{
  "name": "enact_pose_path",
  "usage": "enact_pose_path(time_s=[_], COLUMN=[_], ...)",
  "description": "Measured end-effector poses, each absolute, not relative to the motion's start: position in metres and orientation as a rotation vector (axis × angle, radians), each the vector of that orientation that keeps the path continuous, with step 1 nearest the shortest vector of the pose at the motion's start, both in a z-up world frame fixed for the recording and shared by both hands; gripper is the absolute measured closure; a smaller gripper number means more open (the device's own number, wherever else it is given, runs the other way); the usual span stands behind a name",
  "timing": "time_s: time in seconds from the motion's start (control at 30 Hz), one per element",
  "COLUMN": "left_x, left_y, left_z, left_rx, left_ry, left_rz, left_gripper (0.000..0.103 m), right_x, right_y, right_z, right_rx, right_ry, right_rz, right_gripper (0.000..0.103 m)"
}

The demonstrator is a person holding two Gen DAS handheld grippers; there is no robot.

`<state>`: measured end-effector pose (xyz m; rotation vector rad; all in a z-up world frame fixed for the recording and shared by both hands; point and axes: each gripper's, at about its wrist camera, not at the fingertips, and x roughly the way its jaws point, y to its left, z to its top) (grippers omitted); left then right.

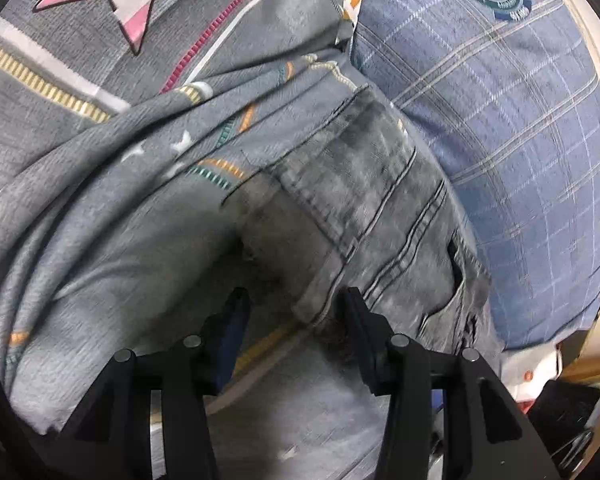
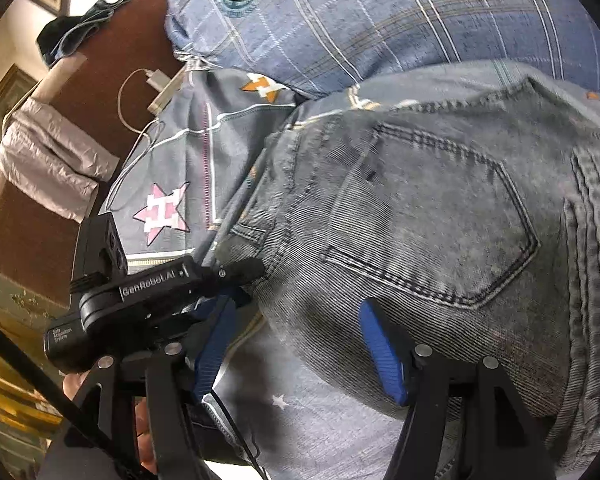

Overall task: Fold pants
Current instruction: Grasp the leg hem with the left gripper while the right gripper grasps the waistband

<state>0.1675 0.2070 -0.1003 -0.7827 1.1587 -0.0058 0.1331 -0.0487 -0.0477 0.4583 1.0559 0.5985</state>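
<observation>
Grey jeans (image 1: 364, 184) lie bunched on a grey bedsheet with star prints (image 1: 100, 184). In the left wrist view my left gripper (image 1: 294, 300) is open, and a folded edge of the jeans reaches into the gap between its black fingers without being pinched. In the right wrist view the jeans (image 2: 440, 216) show a back pocket facing up. My right gripper (image 2: 296, 304) stands open and wide. Its right blue pad (image 2: 380, 356) lies against the denim and its left pad (image 2: 214, 344) hangs over the sheet. My left gripper (image 2: 244, 276) comes in from the left at the jeans' edge.
A blue plaid pillow (image 1: 500, 120) lies just behind the jeans, also in the right wrist view (image 2: 380, 20). A white charger and cable (image 2: 156, 84) rest on the sheet by a brown bed frame (image 2: 100, 92). A hand (image 2: 76, 384) holds the left gripper.
</observation>
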Motion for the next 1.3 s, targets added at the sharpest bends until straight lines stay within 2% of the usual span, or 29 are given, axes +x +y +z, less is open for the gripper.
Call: enact_pose_path(time_s=[0.1, 0.27, 0.33, 0.37, 0.4, 0.57, 0.6, 0.73, 0.83, 0.87, 0.93, 1.07, 1.3], left_x=[0.175, 0.182, 0.184, 0.185, 0.182, 0.173, 0.172, 0.179, 0.176, 0.172, 0.163, 0.140, 0.126], left_y=[0.206, 0.209, 0.206, 0.204, 0.203, 0.190, 0.184, 0.154, 0.122, 0.111, 0.084, 0.036, -0.041], left_z=[-0.099, -0.104, -0.104, -0.104, -0.100, -0.070, -0.061, -0.027, 0.005, 0.015, 0.033, 0.040, 0.019], left_rx=[-0.779, -0.850, -0.860, -0.860, -0.856, -0.754, -0.705, -0.504, -0.343, -0.293, -0.206, -0.066, 0.082], left_ry=[1.153, 1.164, 1.153, 1.153, 1.133, 0.999, 0.968, 0.909, 0.839, 0.810, 0.750, 0.694, 0.743], left_rz=[0.012, 0.044, 0.032, 0.014, 0.013, -0.040, -0.051, -0.079, -0.145, -0.178, -0.265, -0.402, -0.554], left_gripper=[0.064, 0.064, 0.082, 0.087, 0.088, 0.089, 0.090, 0.090, 0.091, 0.091, 0.091, 0.091, 0.091], right_x=[0.135, 0.136, 0.136, 0.136, 0.136, 0.143, 0.144, 0.148, 0.151, 0.152, 0.153, 0.141, 0.128], right_y=[-0.052, -0.050, -0.047, -0.046, -0.046, -0.068, -0.074, -0.100, -0.122, -0.129, -0.152, -0.188, -0.265], right_z=[-0.053, -0.055, -0.056, -0.057, -0.058, -0.061, -0.061, -0.060, -0.038, -0.030, -0.010, 0.013, 0.017], right_rx=[0.477, 0.466, 0.440, 0.429, 0.425, 0.562, 0.601, 0.743, 0.804, 0.817, 0.843, 0.824, 0.963], right_ry=[1.066, 1.071, 1.078, 1.083, 1.081, 1.091, 1.094, 1.118, 1.106, 1.093, 1.046, 0.974, 0.816], right_rz=[0.602, 0.612, 0.605, 0.600, 0.596, 0.639, 0.638, 0.641, 0.664, 0.670, 0.658, 0.654, 0.648], right_gripper=[0.034, 0.036, 0.041, 0.042, 0.043, 0.041, 0.038, 0.036, 0.035, 0.031, 0.015, 0.015, 0.013])
